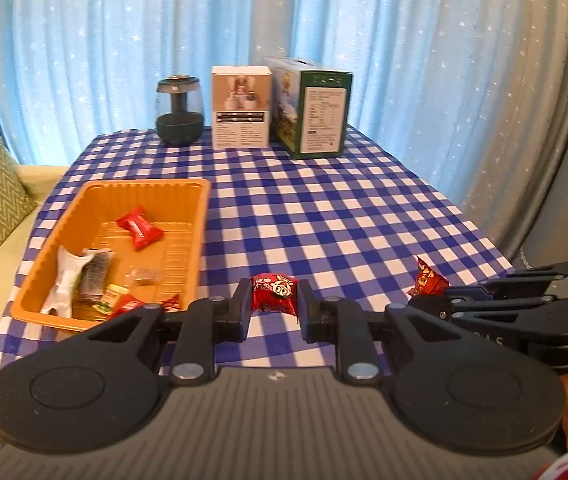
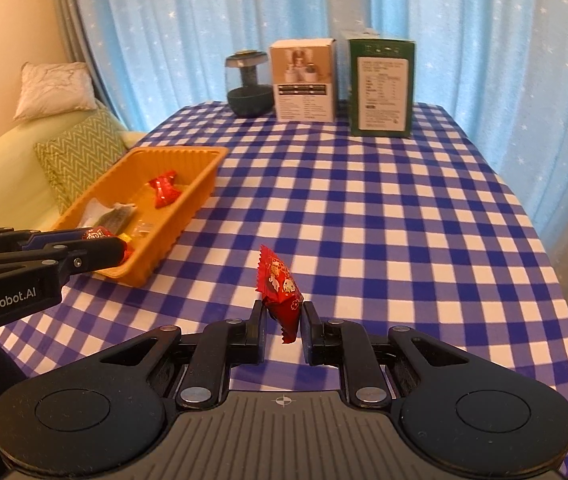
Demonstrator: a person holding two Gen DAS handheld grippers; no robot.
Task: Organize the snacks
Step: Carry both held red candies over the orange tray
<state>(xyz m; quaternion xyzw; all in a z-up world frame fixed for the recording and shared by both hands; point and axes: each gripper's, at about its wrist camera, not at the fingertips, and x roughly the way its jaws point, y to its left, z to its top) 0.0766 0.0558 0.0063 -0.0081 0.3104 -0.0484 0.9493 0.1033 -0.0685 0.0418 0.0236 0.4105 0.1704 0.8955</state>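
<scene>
In the left wrist view, the left gripper [image 1: 274, 296] is closed on a red candy [image 1: 274, 293] printed with a white cartoon face, pinched between both pads and held above the near part of the checked tablecloth [image 1: 323, 208]. Just to its left, by the table's left edge, sits an orange tray [image 1: 188, 240]. Inside lie a red wrapped sweet [image 1: 140, 227] toward the far end, a white packet [image 1: 64, 280], a dark packet [image 1: 96, 270], a small clear-wrapped piece [image 1: 146, 276] and more red wrappers [image 1: 132, 305] at the near end. The tray's near right corner is partly hidden behind the left finger. At the right edge of the picture the right gripper [image 1: 429, 290] comes in from the side, its tips shut on a second red candy [image 1: 427, 278]. Along the far edge stand a dark jar [image 1: 180, 112], a white box [image 1: 241, 106] and a green box [image 1: 311, 110], well apart from both grippers, with a blue curtain [image 1: 124, 40] behind.

In the right wrist view, the right gripper [image 2: 282, 314] is clamped on the second red candy [image 2: 280, 290], which stands on end between the pads, over the near middle of the tablecloth [image 2: 363, 200]. The left gripper [image 2: 118, 246] reaches in from the left, its tips at the near end of the orange tray [image 2: 200, 184], with the red candy [image 2: 98, 234] showing between them. Cushions [image 2: 80, 152] lie beyond the table's left edge. The open cloth between the right gripper and the tray carries nothing.
</scene>
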